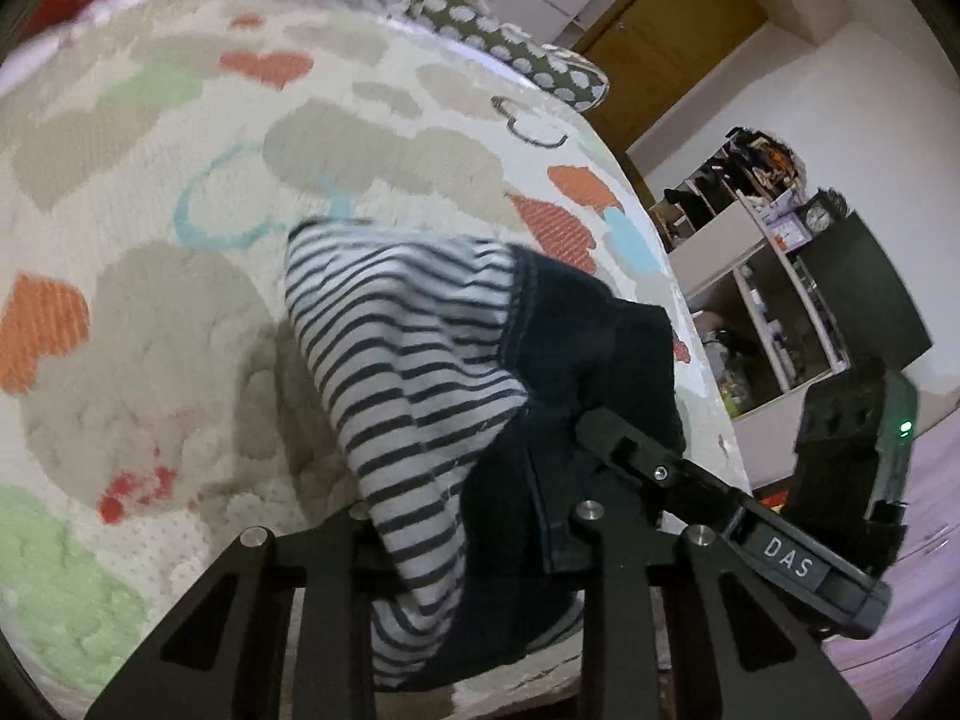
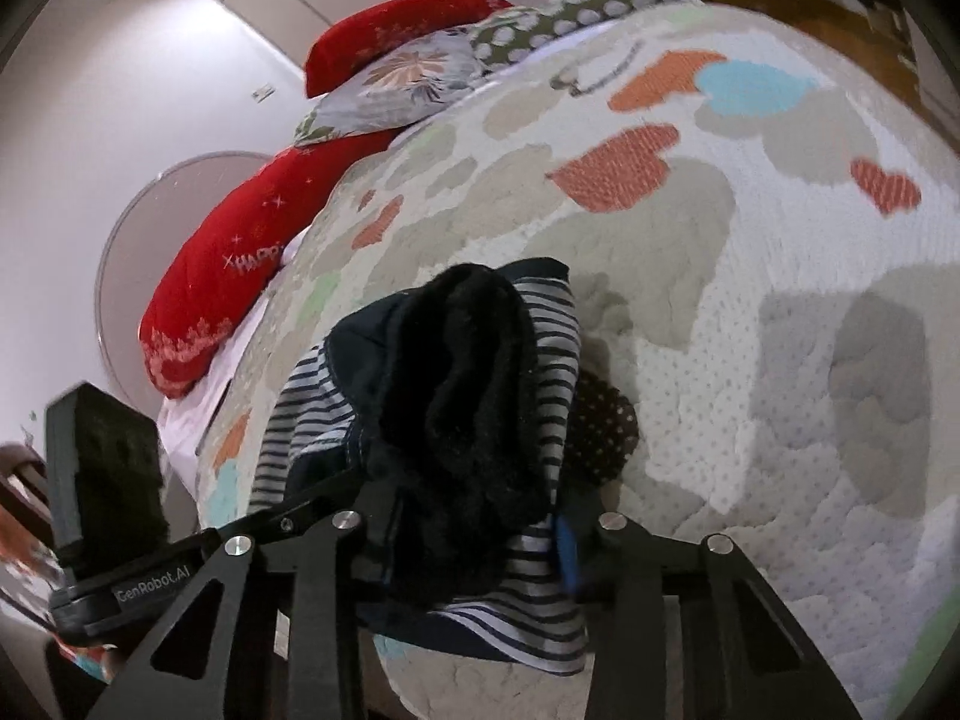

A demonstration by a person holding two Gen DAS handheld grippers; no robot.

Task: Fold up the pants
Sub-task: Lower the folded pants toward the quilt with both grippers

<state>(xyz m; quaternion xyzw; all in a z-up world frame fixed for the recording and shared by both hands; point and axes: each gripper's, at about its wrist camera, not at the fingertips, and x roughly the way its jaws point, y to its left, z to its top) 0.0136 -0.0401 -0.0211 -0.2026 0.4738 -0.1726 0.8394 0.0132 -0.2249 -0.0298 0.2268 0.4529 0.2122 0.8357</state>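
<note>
The pants (image 1: 420, 372) are small, striped white and dark with dark navy fabric and a black fleecy lining. They hang bunched over the bed (image 1: 180, 276). My left gripper (image 1: 474, 546) is shut on the pants near their lower edge. In the right wrist view the pants (image 2: 456, 396) drape over my right gripper (image 2: 474, 540), which is shut on the dark cloth; its fingertips are hidden under the fabric. The other gripper shows at the side of each view, the right gripper (image 1: 660, 468) and the left gripper (image 2: 180, 564).
The bed has a white quilt with orange, blue and green hearts (image 2: 612, 168). Red pillows (image 2: 240, 264) and a spotted pillow (image 1: 510, 48) lie at its head. Shelves with clutter (image 1: 762, 276) and a wooden door (image 1: 672, 42) stand beyond the bed's edge.
</note>
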